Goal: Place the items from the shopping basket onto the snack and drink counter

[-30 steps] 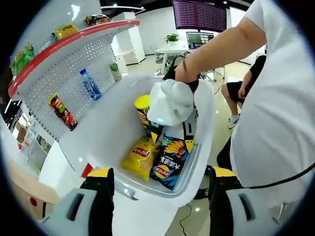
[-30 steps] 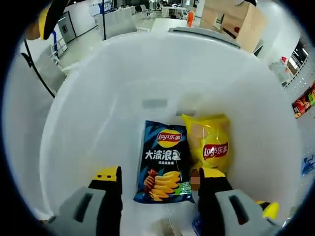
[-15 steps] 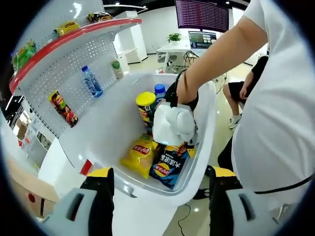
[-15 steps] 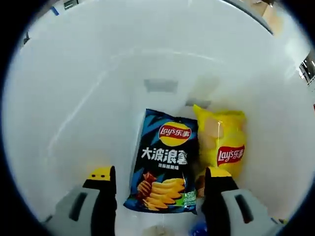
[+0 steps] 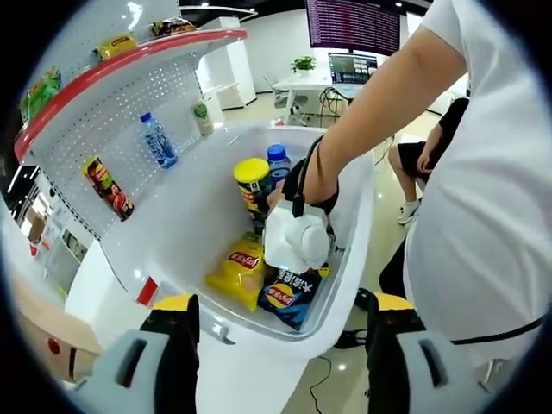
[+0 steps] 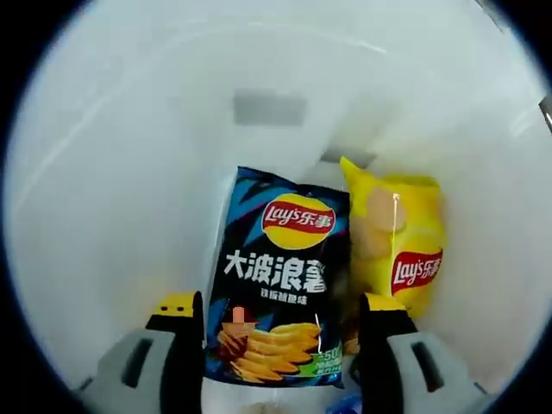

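In the left gripper view, the left claw [image 5: 280, 345] stands wide, its two yellow-tipped jaws apart and holding nothing, raised above the near rim of a white shopping basket [image 5: 185, 220]. Inside the basket lie a yellow chip bag [image 5: 237, 272] and, just beside it, a dark blue chip bag [image 5: 289, 297]. Further in stand a yellow-lidded chip can [image 5: 253, 183] and a bottle with a blue cap [image 5: 278, 162], close together. The person's arm [image 5: 379, 95] reaches down into the basket, and the white body of the right claw [image 5: 296, 241] sits over the dark blue bag, hiding its upper part. Left of the basket rises a white pegboard shelf unit with a red edge [image 5: 112, 69]; a water bottle [image 5: 159, 143], a small cup-like pack [image 5: 203, 119] and a red snack bag [image 5: 107, 187] hang on the board, and more snacks sit on the shelf above. A person in a white shirt [image 5: 483, 198] stands at the right

In the right gripper view, the right claw [image 6: 280, 332] is wide, its jaws straddling the lower end of the dark blue chip bag [image 6: 280, 276], one jaw on each side and neither clearly pressing it. The yellow chip bag [image 6: 401, 241] lies against the blue bag's right edge, both flat on the white basket floor [image 6: 129, 190]
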{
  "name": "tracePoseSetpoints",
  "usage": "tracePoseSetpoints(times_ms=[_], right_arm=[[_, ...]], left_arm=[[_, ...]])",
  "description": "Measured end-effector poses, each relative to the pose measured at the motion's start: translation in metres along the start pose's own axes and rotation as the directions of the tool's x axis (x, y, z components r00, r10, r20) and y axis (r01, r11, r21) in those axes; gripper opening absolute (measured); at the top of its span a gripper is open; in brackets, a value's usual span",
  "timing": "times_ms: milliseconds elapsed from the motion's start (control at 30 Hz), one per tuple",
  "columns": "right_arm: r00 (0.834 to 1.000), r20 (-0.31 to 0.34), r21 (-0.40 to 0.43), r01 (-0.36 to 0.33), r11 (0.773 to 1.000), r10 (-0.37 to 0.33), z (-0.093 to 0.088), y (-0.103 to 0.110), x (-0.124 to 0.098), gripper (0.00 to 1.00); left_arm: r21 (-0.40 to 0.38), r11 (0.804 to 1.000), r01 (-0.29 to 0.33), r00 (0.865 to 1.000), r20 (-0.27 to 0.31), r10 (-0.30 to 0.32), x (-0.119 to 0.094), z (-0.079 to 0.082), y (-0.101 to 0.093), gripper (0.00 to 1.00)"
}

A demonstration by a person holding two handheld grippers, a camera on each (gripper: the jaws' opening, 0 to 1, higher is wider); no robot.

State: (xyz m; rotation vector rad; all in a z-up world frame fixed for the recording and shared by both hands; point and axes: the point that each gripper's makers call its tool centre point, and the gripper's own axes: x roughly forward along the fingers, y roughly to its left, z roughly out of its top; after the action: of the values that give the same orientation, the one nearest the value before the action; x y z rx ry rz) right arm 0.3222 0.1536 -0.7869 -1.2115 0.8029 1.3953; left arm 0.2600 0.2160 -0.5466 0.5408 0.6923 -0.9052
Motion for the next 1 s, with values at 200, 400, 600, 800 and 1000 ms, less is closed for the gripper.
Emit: tracePoseSetpoints(times_ms=[200, 400, 600, 800, 1000], right_arm=[[1.000, -0.021, 0.010, 0.011, 1.000, -0.011, -0.003, 0.001, 0.015, 0.72], [0.999, -0.034, 0.018, 0.028, 0.999, -0.027, -0.004, 0.001, 0.025, 0.71], [0.998, -0.042, 0.020, 0.036, 0.999, -0.035, -0.005, 0.005, 0.031, 0.69], [0.998, -0.041, -0.018, 0.036, 0.999, -0.037, -0.005, 0.007, 0.035, 0.70], [0.998, -0.057, 0.011, 0.015, 1.000, -0.014, -0.007, 0.010, 0.035, 0.62]], left_arm=[[0.004, 1.000, -0.010, 1.000, -0.015, 0.010, -0.005, -0.005, 0.001, 0.80], [-0.018, 1.000, -0.022, 1.000, -0.003, 0.022, -0.006, -0.005, 0.000, 0.80], [-0.027, 0.997, -0.069, 0.997, -0.017, 0.069, -0.007, -0.008, 0.007, 0.87], [-0.029, 0.997, -0.071, 0.997, -0.018, 0.070, -0.008, -0.009, 0.007, 0.87], [-0.033, 0.997, -0.069, 0.998, -0.015, 0.069, -0.007, -0.009, 0.005, 0.87]])
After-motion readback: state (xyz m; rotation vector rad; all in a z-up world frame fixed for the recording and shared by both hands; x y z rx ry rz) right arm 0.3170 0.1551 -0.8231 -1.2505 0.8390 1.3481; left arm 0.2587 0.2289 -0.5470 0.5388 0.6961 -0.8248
